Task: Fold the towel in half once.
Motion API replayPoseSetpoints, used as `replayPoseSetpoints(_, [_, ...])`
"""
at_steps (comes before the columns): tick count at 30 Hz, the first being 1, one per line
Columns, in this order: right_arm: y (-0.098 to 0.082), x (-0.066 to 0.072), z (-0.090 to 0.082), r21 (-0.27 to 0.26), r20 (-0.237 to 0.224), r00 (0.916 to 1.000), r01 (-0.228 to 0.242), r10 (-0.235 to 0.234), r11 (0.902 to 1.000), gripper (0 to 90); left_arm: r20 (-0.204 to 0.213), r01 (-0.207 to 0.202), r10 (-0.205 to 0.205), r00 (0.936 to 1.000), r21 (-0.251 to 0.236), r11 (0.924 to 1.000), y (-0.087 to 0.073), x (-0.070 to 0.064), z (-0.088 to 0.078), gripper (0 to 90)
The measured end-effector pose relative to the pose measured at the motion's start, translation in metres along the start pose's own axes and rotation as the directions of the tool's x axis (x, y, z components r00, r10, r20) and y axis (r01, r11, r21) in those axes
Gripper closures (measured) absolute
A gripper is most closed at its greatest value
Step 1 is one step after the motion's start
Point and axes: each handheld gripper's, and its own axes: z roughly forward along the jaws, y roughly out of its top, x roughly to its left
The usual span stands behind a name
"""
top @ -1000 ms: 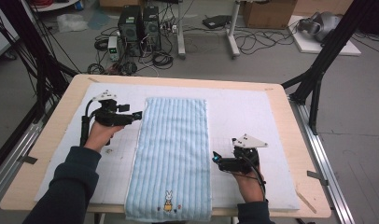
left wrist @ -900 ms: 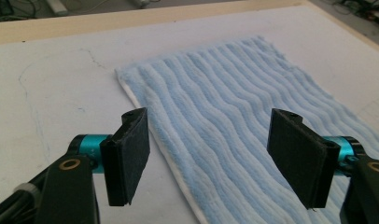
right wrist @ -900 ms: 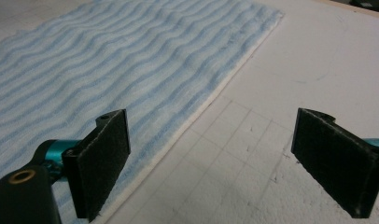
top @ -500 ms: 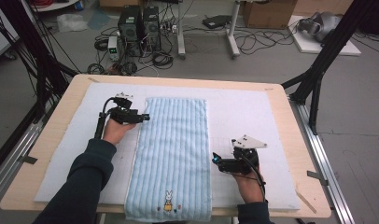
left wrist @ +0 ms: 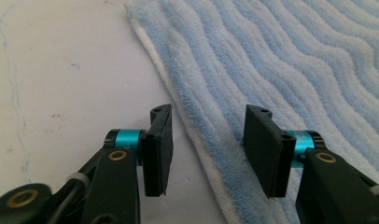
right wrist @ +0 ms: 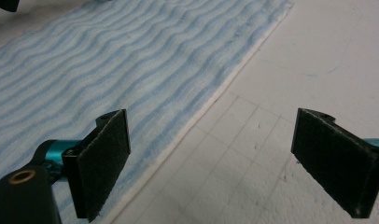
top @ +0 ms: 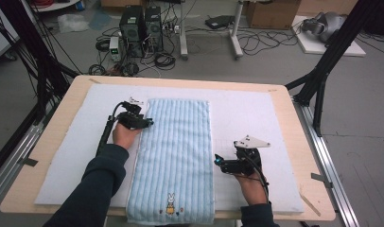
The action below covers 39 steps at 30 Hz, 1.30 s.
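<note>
The bench [top: 294,142] spreads wide under both hands, its top covered by a white mat [top: 237,118] with faint grid lines. Down the middle lies the blue striped towel [top: 176,156], flat and lengthwise, a small rabbit motif [top: 170,204] at its near end. Behind the bench, well away from the jaws, the floor carries two computer towers [top: 142,26], loops of cable [top: 256,42] and a cardboard box [top: 270,12]; none of it blocks the work.

Now the left gripper [left wrist: 206,144], low on the towel's left long edge: its jaws have just been closing, and they straddle the white hem, one pad over the bare mat, the other over the blue pile. The pads stand apart from the cloth, nothing pinched yet.

The right gripper [right wrist: 225,154] sits just off the towel's right edge, jaws spread wide and released. One pad hangs over the towel's border, the other over the gridded mat, and the hem runs up between them. Nothing stands between either pair of jaws and the cloth.
</note>
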Motion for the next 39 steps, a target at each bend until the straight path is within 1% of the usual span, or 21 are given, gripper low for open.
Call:
replayPoseSetpoints(3, [0.008, -0.002, 0.006, 0.007, -0.003, 1.0, -0.008, 0.008, 0.9999, 10.9, 0.027, -0.032, 0.032, 0.9991, -0.003, 0.9995, 0.0, -0.002, -0.001, 69.3])
replayPoseSetpoints(5, [0.015, -0.004, 0.011, 0.019, -0.006, 0.9999, -0.009, 0.01, 0.9998, 10.9, 0.034, -0.035, 0.035, 0.9988, -0.005, 0.9994, 0.0, -0.004, 0.0, 77.3])
replayPoseSetpoints(6, [0.019, -0.006, 0.014, 0.032, -0.007, 0.9999, -0.012, 0.012, 0.9994, 10.9, 0.034, -0.016, 0.016, 0.9993, -0.004, 0.9999, 0.0, -0.005, 0.0, 79.3])
replayPoseSetpoints(8, [0.027, -0.011, 0.022, 0.048, -0.004, 0.9997, -0.022, 0.023, 0.9986, 10.9, 0.045, 0.034, -0.034, 0.9984, -0.004, 0.9994, 0.0, -0.004, 0.0, 82.1])
replayPoseSetpoints(10, [0.036, -0.018, 0.031, 0.054, -0.015, 0.9984, -0.054, 0.055, 0.9971, 10.9, 0.063, 0.067, -0.067, 0.9958, -0.001, 0.9978, 0.0, -0.001, 0.001, 83.5])
replayPoseSetpoints(11, [0.04, -0.021, 0.036, 0.064, -0.014, 0.9981, -0.059, 0.06, 0.9962, 10.9, 0.073, 0.079, -0.078, 0.9943, -0.004, 0.9969, -0.001, 0.001, 0.001, 83.9])
replayPoseSetpoints(13, [0.048, -0.027, 0.045, 0.072, -0.009, 0.9969, -0.077, 0.078, 0.9944, 10.9, 0.087, 0.092, -0.091, 0.9921, -0.007, 0.9958, -0.002, 0.003, 0.001, 84.3])
replayPoseSetpoints(15, [0.055, -0.033, 0.055, 0.083, -0.012, 0.9948, -0.1, 0.101, 0.9915, 10.9, 0.088, 0.091, -0.09, 0.9921, -0.006, 0.9959, -0.002, 0.004, 0.001, 84.4])
replayPoseSetpoints(17, [0.06, -0.038, 0.066, 0.096, -0.006, 0.9949, -0.1, 0.101, 0.9904, 11.5, 0.092, 0.091, -0.09, 0.9917, -0.005, 0.9959, -0.002, 0.004, 0.001, 84.5])
replayPoseSetpoints(18, [0.063, -0.041, 0.072, 0.102, 0.001, 0.9955, -0.094, 0.095, 0.9903, 16.2, 0.096, 0.095, -0.094, 0.9909, -0.008, 0.9955, -0.002, 0.004, 0.001, 84.6])
replayPoseSetpoints(19, [0.065, -0.043, 0.075, 0.106, -0.008, 0.9953, -0.095, 0.096, 0.9898, 19.1, 0.099, 0.101, -0.099, 0.9901, -0.005, 0.9949, -0.002, 0.005, 0.001, 84.7])
replayPoseSetpoints(23, [0.067, -0.052, 0.097, 0.139, 0.014, 0.9951, -0.099, 0.098, 0.9853, 27.8, 0.105, 0.109, -0.107, 0.9887, -0.008, 0.994, -0.002, 0.006, 0.001, 85.0])
replayPoseSetpoints(25, [0.068, -0.053, 0.108, 0.163, 0.027, 0.9939, -0.11, 0.107, 0.9806, 33.3, 0.115, 0.115, -0.113, 0.9868, -0.009, 0.9933, -0.003, 0.007, 0.001, 85.1])
replayPoseSetpoints(26, [0.069, -0.053, 0.112, 0.16, 0.021, 0.9942, -0.107, 0.105, 0.9812, 36.4, 0.121, 0.121, -0.119, 0.9855, -0.008, 0.9926, -0.003, 0.008, 0.001, 85.2])
replayPoseSetpoints(27, [0.071, -0.052, 0.115, 0.169, 0.03, 0.9943, -0.106, 0.102, 0.98, 37.7, 0.124, 0.124, -0.122, 0.9847, -0.006, 0.9923, -0.003, 0.009, 0.001, 85.3])
replayPoseSetpoints(29, [0.074, -0.048, 0.122, 0.174, 0.021, 0.9947, -0.103, 0.101, 0.9794, 44.0, 0.126, 0.123, -0.122, 0.9846, -0.007, 0.9923, -0.003, 0.009, 0.001, 85.4])
replayPoseSetpoints(31, [0.077, -0.043, 0.128, 0.193, 0.024, 0.9967, -0.08, 0.077, 0.9779, 52.9, 0.127, 0.126, -0.124, 0.9841, -0.01, 0.992, -0.003, 0.009, 0.001, 85.4])
replayPoseSetpoints(33, [0.078, -0.039, 0.133, 0.223, 0.044, 0.9968, -0.075, 0.067, 0.9719, 56.7, 0.131, 0.131, -0.128, 0.983, -0.009, 0.9914, -0.003, 0.01, 0.001, 85.4])
replayPoseSetpoints(35, [0.077, -0.035, 0.138, 0.25, 0.046, 0.9978, -0.057, 0.047, 0.9665, 63.3, 0.136, 0.128, -0.126, 0.9827, -0.007, 0.9917, -0.004, 0.01, 0.001, 85.4])
replayPoseSetpoints(37, [0.079, -0.03, 0.14, 0.261, 0.081, 0.9967, -0.024, 0.003, 0.965, 70.8, 0.14, 0.128, -0.126, 0.9821, -0.009, 0.9917, -0.004, 0.011, 0.001, 85.5])
replayPoseSetpoints(39, [0.08, -0.029, 0.14, 0.269, 0.074, 0.9973, -0.018, -0.002, 0.9629, 83.3, 0.143, 0.134, -0.131, 0.9809, -0.008, 0.991, -0.004, 0.011, 0.001, 85.7])
